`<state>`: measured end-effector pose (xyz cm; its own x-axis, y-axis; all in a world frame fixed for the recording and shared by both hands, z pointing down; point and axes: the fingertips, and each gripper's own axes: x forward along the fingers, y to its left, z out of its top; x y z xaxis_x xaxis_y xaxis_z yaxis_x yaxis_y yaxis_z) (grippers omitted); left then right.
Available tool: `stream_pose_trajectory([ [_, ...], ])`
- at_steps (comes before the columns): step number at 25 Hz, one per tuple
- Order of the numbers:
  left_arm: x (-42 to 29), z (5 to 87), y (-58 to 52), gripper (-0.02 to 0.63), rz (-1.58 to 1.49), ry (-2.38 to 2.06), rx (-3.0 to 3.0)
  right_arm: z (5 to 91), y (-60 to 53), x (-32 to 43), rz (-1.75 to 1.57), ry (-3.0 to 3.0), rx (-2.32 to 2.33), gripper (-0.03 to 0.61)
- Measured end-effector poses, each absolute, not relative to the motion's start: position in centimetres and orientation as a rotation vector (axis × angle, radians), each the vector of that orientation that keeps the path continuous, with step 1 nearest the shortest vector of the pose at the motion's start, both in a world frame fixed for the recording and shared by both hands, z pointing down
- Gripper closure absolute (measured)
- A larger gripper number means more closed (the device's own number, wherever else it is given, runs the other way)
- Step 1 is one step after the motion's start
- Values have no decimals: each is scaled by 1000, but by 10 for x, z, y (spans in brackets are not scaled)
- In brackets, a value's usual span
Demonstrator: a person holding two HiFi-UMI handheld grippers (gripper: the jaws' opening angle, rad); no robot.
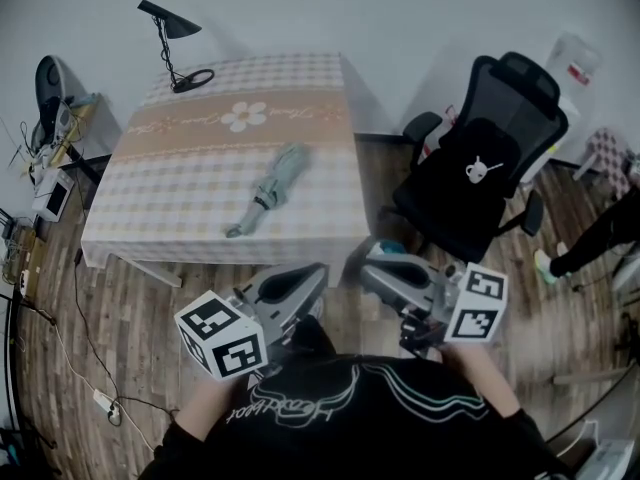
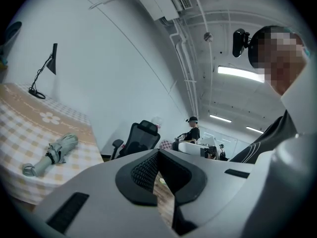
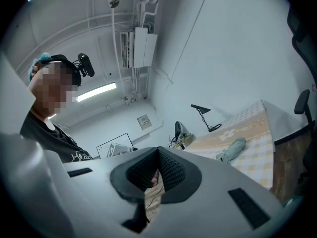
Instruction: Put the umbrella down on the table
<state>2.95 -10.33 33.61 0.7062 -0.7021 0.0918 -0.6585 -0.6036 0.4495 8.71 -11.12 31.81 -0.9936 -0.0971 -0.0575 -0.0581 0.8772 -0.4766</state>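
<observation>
Umbrella [image 1: 268,192], folded, strapped and pale green, lies flat on the checked cloth of the worktop [image 1: 180,168]. It sits in the worktop's near right part, wholly on the surface, with its handle end pointing at the near edge and its tip toward the flower print at the middle. Nothing touches it.

Both tongs are held off the worktop's near edge, close to the person's chest and well apart from the umbrella. The left tongs [image 2: 158,157] have their ribbed pads pressed together with nothing between them. The right tongs [image 3: 157,155] are likewise closed and empty. By the look of it the set-down is done.

What remains to go wrong is mostly disturbance. The cloth hangs over the worktop's near edge, so tongs or a sleeve catching that hem could drag the cloth and pull the umbrella toward the drop. Its handle end is the part nearest that edge. A knock to the worktop might also roll the rounded bundle, though the loose folds probably damp that.

An office chair [image 1: 480,168] stands just off the worktop's right side, near the right tongs, and could be bumped. A cable with a power strip [image 1: 100,400] lies on the floor off the worktop's near left corner, a trip risk if the person steps back.
</observation>
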Motion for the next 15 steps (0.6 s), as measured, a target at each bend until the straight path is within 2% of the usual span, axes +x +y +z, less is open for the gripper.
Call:
stream_pose_trajectory([
  [15,24,332,-106,617,-163,-1119,2444,324,-111,94,-748,2967,-191,568],
])
